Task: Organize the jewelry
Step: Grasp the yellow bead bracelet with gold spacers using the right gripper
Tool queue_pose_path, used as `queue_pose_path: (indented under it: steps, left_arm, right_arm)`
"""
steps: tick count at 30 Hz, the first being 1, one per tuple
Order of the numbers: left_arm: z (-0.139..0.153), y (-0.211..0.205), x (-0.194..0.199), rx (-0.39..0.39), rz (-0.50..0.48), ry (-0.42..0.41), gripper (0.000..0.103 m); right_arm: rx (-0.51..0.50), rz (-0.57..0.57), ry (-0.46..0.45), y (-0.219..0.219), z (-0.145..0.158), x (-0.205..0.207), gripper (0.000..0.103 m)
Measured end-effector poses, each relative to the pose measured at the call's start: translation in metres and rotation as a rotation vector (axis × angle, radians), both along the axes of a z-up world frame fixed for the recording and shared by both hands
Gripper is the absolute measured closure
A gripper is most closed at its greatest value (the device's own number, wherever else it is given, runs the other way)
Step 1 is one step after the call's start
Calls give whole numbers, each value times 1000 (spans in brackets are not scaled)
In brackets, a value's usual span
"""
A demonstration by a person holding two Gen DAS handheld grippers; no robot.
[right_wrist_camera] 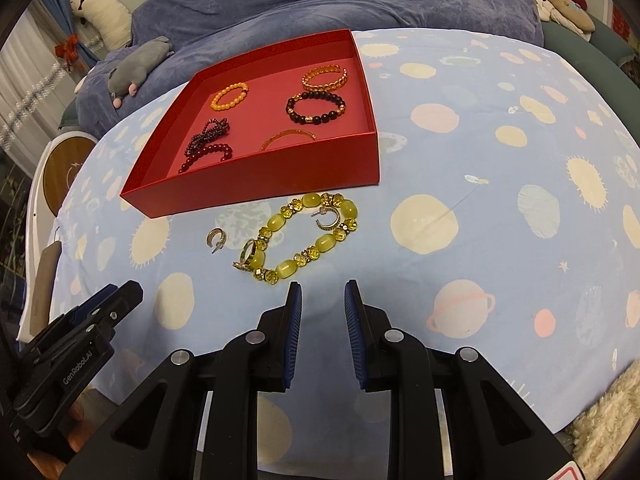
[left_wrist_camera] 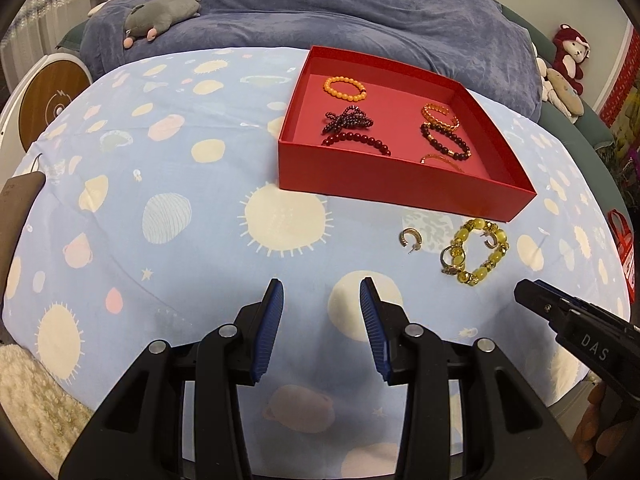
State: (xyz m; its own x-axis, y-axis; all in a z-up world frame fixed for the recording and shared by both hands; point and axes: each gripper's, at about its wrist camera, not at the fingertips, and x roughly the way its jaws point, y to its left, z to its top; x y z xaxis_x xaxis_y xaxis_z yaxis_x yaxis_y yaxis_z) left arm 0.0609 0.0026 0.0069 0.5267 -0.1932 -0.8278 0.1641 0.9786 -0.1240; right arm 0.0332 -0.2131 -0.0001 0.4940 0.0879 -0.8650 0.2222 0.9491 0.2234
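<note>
A red box [left_wrist_camera: 396, 188] [right_wrist_camera: 256, 184] sits on the planet-print cloth and holds several bracelets: orange beads [left_wrist_camera: 345, 88], dark red beads [left_wrist_camera: 356, 140], dark beads [right_wrist_camera: 316, 107], gold bangles [right_wrist_camera: 325, 76]. In front of it on the cloth lie a yellow bead bracelet [left_wrist_camera: 480, 256] [right_wrist_camera: 308, 236], a ring [left_wrist_camera: 448, 260] [right_wrist_camera: 249, 254] against it, a hoop earring inside it [right_wrist_camera: 328, 220] and another earring [left_wrist_camera: 409, 238] [right_wrist_camera: 216, 238] to the left. My left gripper [left_wrist_camera: 322, 292] is open and empty. My right gripper [right_wrist_camera: 322, 296] is open and empty, just short of the yellow bracelet.
A blue blanket heap [left_wrist_camera: 320, 4] with a grey plush toy [left_wrist_camera: 164, 12] lies behind the table. Plush toys [left_wrist_camera: 568, 64] sit at the far right. A round wooden disc [left_wrist_camera: 52, 100] stands at the left. Fluffy cream fabric [left_wrist_camera: 28, 400] lies at the near edge.
</note>
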Motion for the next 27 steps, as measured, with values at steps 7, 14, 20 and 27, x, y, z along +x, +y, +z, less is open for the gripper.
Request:
queue_pose_path:
  steps: [7,14,20,27]
  left_arm:
    - [-4,3,-1,-3,10,12,65]
    - [-5,4,1,-11,11,18,65]
    - [-2,2,2,-18,-1,17,65]
    - [0,-7,0,-17,-24,14,65]
  right_arm:
    - [11,-25,18,0,-10,21,78]
    - [-4,-60,28,1,-16,40,68]
    - [-65,-10,20,8,-19,35,68]
    - [-97,35,23,4,-20,19,86]
